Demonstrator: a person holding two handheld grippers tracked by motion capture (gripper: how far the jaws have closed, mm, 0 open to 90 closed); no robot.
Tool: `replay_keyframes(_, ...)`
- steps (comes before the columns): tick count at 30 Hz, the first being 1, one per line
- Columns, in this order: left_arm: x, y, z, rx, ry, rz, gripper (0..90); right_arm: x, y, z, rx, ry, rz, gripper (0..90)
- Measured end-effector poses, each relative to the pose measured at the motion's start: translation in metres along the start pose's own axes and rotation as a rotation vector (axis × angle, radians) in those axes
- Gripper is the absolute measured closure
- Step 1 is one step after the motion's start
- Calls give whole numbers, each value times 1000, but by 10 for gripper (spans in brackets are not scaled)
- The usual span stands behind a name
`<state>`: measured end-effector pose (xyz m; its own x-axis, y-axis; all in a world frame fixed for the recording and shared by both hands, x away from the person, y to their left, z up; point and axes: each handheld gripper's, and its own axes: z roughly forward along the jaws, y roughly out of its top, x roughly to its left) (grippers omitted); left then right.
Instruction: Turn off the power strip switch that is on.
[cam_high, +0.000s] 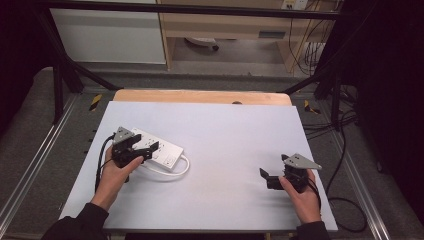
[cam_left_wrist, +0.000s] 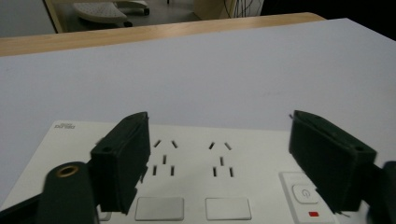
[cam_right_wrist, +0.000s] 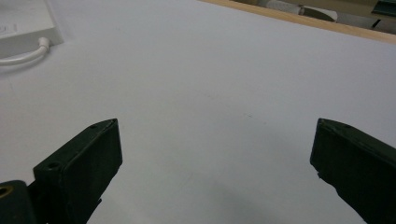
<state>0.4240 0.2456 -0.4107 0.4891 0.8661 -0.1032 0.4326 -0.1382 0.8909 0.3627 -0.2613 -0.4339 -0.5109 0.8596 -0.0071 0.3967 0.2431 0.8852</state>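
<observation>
Our left tool (cam_left_wrist: 215, 163) is spread wide w/ nothing pinched, hovering right over the power strip (cam_high: 156, 148), which sits directly below and between the jaws at the table's (cam_high: 235, 135) left side. Strip's long axis runs near-right to far-left on a diagonal; left hand (cam_high: 116, 176) is much nearer than right. Right tool (cam_right_wrist: 217, 163) is also spread, empty, well apart at right. Strip: white, flat, several sockets, a round switch w/ red mark (cam_left_wrist: 308, 198), white cable (cam_high: 176, 171) looping off its near-right end.
</observation>
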Motion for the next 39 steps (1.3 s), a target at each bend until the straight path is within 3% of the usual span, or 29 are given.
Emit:
replay_keyframes(3, -2, 2, -2, -20, -10, 7, 125, 0, 0, 0, -1, 1, 2, 26)
replay_keyframes(9, -4, 5, -10, -35, -34, 1, 95, 0, 0, 0, -2, 5, 6, 24)
replay_keyframes(23, -9, 9, -35, -31, -59, -14, 86, 0, 0, 1, 5, -3, 0, 26)
replay_keyframes(39, -1, 5, -70, -48, -48, -23, 88, 0, 0, 0, 1, -1, -1, 25)
